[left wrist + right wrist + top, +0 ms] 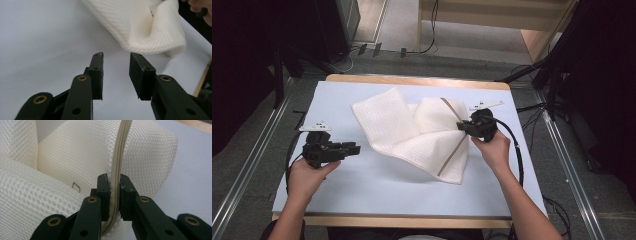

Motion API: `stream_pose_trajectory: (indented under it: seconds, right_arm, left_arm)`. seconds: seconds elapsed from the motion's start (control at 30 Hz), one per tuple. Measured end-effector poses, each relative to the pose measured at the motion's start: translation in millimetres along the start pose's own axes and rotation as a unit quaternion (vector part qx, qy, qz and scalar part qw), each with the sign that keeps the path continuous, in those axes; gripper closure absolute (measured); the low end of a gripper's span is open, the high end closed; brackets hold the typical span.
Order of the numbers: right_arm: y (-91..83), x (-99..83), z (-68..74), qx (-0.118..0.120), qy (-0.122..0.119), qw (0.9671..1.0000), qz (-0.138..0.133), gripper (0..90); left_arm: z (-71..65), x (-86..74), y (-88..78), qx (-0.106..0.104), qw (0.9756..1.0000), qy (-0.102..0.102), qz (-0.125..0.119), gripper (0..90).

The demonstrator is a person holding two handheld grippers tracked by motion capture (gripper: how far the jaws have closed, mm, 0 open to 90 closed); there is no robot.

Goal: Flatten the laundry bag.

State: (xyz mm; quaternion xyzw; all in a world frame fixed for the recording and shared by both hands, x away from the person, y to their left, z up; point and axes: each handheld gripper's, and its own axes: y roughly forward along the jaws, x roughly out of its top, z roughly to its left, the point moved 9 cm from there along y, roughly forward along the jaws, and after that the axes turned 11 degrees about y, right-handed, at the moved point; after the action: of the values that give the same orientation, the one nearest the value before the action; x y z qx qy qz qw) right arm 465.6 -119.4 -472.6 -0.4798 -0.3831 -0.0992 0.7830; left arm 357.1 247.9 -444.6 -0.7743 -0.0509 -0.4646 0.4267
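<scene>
Two forearms come in from the bottom of the high view, one hand on each black gripper. Counted up: two grippers, one white mesh bag (412,132) with one tan zipper (454,150), and one table (362,180) under a pale sheet. At the table's left side the left gripper (354,148) lies level, well apart from the bag, jaws parted with nothing between them; in its own view the bare sheet shows through the gap and a rounded fold of the bag (150,30) sits just beyond the tips. On the bag's right edge the right gripper (460,126) is clenched on the zipper, and in its own view the two pads press the zipper tape (117,185) from both sides. One bag it is, lying crumpled in the middle of the table, folded over itself into several humps, so its true outline is hard to make out. Below the pads the zipper's lower run is hidden, and a small brown mark (76,187) on the mesh is too small to read.
</scene>
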Motion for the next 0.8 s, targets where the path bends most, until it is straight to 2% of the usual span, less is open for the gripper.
stream_pose_trajectory:
  seconds: [0.1,0.2,0.23,0.27,0.3,0.33,0.37,0.47,0.7,0.8]
  right_arm:
    - [4.4,-3.2,0.4,0.007,0.013,0.9999,0.001,82.6]
    - [7.6,-3.8,2.7,0.014,0.018,0.9998,0.001,82.6]
    - [10.4,-4.7,5.8,0.014,0.01,0.9998,0.004,82.6]
    - [10.4,-4.7,5.8,0.014,0.01,0.9998,0.004,82.6]
    - [12.8,-6.0,9.7,0.016,0.003,0.9998,0.008,82.6]
    - [12.8,-6.0,9.7,0.016,0.003,0.9998,0.008,82.6]
    - [14.5,-7.4,12.7,0.018,0.0,0.9998,0.011,82.5]
    - [18.4,-9.2,17.0,0.019,-0.007,0.9997,0.016,82.5]
    - [28.8,-12.5,29.2,0.023,-0.023,0.9992,0.022,82.5]
    - [35.5,-16.5,37.2,0.025,-0.033,0.9987,0.031,82.5]
  left_arm:
    - [12.7,4.5,-2.2,0.016,0.9999,-0.006,0.001,58.2]
    - [18.4,10.9,-3.4,0.02,0.9998,-0.007,-0.004,53.2]
    - [21.9,18.0,-5.4,0.02,0.9997,-0.003,-0.009,51.8]
    - [21.9,18.0,-5.4,0.02,0.9997,-0.003,-0.009,49.8]
    - [26.7,23.3,-7.2,0.026,0.9996,0.006,-0.007,48.4]
    - [26.7,23.3,-7.2,0.026,0.9996,0.006,-0.007,47.5]
    - [33.6,28.4,-9.1,0.031,0.9994,0.009,-0.007,46.1]
    - [40.0,33.1,-8.6,0.028,0.9995,0.01,-0.009,41.9]
    - [60.6,48.3,7.3,0.034,0.9992,0.018,-0.012,38.4]
    - [64.2,53.3,13.6,0.031,0.9992,0.019,-0.014,36.6]
